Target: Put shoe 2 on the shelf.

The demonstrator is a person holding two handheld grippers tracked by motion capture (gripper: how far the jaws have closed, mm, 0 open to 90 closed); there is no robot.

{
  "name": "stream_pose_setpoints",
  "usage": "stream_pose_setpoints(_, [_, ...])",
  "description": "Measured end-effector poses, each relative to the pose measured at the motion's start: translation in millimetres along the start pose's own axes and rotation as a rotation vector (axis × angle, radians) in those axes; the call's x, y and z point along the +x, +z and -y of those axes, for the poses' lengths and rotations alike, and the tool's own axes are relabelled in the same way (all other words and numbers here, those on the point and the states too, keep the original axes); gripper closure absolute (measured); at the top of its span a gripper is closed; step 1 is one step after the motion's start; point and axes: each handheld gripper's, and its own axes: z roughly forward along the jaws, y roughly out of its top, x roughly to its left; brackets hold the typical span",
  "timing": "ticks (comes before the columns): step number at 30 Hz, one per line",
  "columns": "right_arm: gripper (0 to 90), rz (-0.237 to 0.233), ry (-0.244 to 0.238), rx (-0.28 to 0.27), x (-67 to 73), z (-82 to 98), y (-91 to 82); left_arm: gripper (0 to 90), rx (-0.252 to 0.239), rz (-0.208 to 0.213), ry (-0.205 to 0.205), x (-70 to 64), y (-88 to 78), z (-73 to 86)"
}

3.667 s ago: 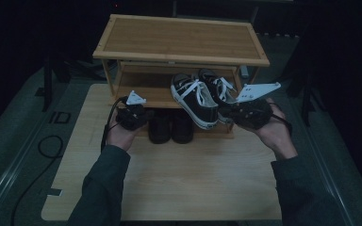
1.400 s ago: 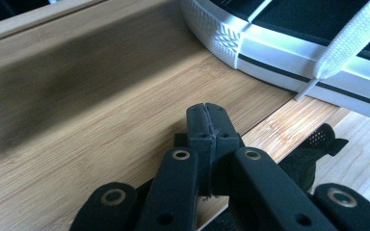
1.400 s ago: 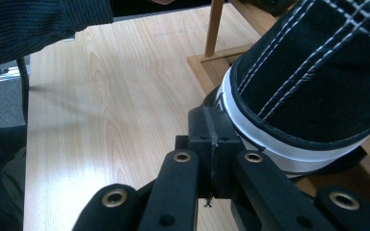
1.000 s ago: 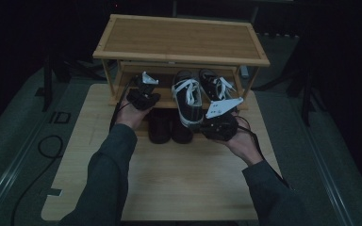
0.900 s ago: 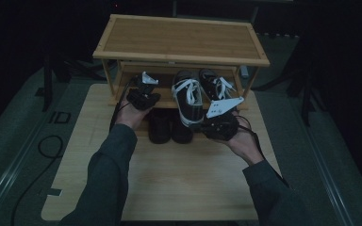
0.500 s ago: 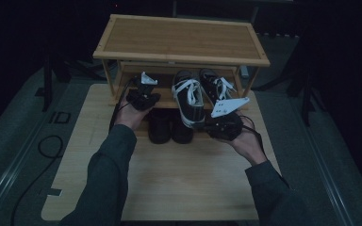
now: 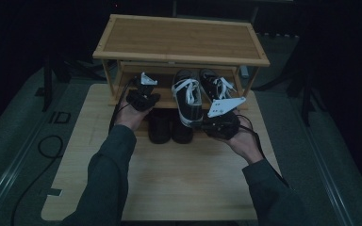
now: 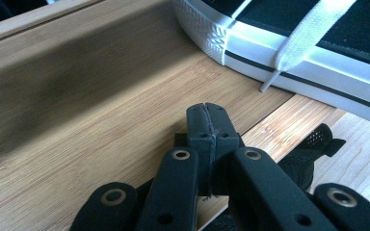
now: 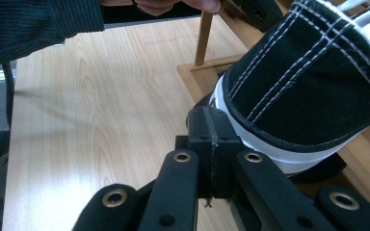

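Jaws of my left gripper (image 8: 207, 122) are pressed together on nothing, over the rack (image 7: 179, 40) shelf, with a sneaker (image 8: 298, 53) at 2 o'clock. My right gripper (image 9: 211, 130) is clenched too, empty, its tips against that sneaker's heel (image 9: 308, 96) at 2 o'clock. From above, both sneakers (image 7: 188, 96) sit on the middle shelf, between my hands.

Dim room; dark floor (image 7: 23, 155), pale wooden table (image 7: 179, 188).
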Motion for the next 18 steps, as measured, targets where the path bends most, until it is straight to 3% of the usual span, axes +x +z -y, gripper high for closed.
stream_pose_setpoints(8, [90.0,-0.013,-0.001,-0.028,-0.5,3.2,6.0,90.0,0.01,-0.002,0.017,-0.6,0.0,-1.1])
stream_pose_setpoints(9, [90.0,-0.017,0.0,-0.032,-1.2,4.7,6.4,90.0,0.029,-0.007,0.039,0.6,-1.2,-1.6])
stream_pose_setpoints(10, [90.0,-0.016,-0.002,-0.025,-0.9,5.4,6.9,90.0,0.011,-0.008,0.017,-1.2,0.0,-1.5])
stream_pose_setpoints(12, [90.0,-0.009,-0.011,-0.014,-0.4,5.4,8.1,90.0,0.014,-0.006,0.022,-0.9,0.0,-1.8])
stream_pose_setpoints(15, [90.0,0.009,0.0,-0.045,-2.0,2.6,5.6,90.0,0.014,-0.006,0.017,-1.0,0.1,-1.9])
stream_pose_setpoints(18, [90.0,0.004,-0.017,-0.021,-2.0,-2.3,9.9,90.0,0.015,-0.005,0.014,-0.5,0.0,-1.8])
